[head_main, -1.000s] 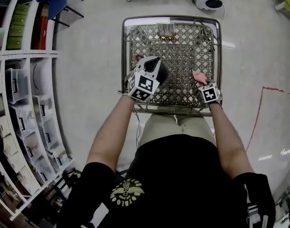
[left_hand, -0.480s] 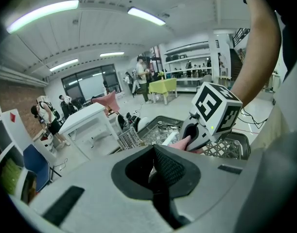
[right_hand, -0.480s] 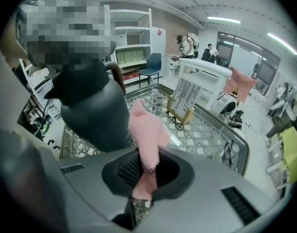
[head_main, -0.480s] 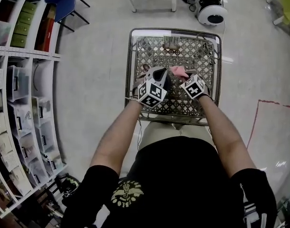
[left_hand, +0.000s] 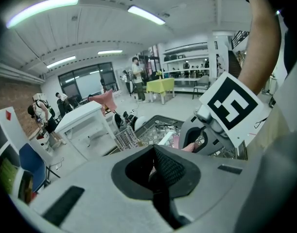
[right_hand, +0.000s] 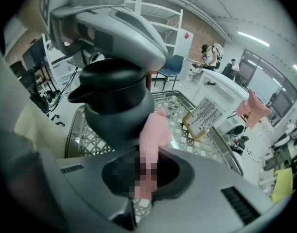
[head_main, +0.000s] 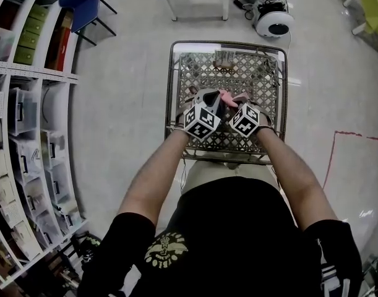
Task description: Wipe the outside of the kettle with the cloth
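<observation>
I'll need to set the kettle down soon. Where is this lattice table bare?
Bare: the table's far half, between the small rack at its far edge and the claws, and a narrow strip along the right rim. Crowded: the near middle, where left claw, kettle, pink cloth and right claw meet.

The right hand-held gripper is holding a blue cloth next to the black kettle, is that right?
No: the cloth is pink, not blue, as the right gripper view shows. The right hand-held gripper does hold it next to the black kettle.
</observation>
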Demonstrator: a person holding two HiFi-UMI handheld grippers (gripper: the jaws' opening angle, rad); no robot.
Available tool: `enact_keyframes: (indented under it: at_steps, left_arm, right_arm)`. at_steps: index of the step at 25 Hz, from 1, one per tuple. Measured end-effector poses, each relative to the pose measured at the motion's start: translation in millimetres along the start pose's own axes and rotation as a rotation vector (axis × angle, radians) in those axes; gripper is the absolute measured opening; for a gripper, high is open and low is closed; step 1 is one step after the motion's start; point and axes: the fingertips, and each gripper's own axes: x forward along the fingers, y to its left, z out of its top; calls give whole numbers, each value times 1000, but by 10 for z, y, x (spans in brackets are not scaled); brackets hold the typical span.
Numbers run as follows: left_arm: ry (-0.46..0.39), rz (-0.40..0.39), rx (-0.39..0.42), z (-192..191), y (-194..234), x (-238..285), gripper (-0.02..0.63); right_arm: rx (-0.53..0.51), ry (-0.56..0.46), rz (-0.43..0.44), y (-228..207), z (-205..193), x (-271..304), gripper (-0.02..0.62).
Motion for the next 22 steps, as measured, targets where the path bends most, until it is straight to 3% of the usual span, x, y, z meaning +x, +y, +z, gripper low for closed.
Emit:
enact_keyframes:
  at_steps: [5,13,22]
  left_arm:
    - [16,-39,-14,6,9,-19,8]
    - [6,-36,-3,-4,-8,-12,9]
    - [-6,-62,12,29,-33,-12,8]
  right_arm:
    - [-51,-1,15,343,59,-107,29]
    - [46,-38,54,808,63,-159,28]
    - [86,-98,125,1266,343,-124,28]
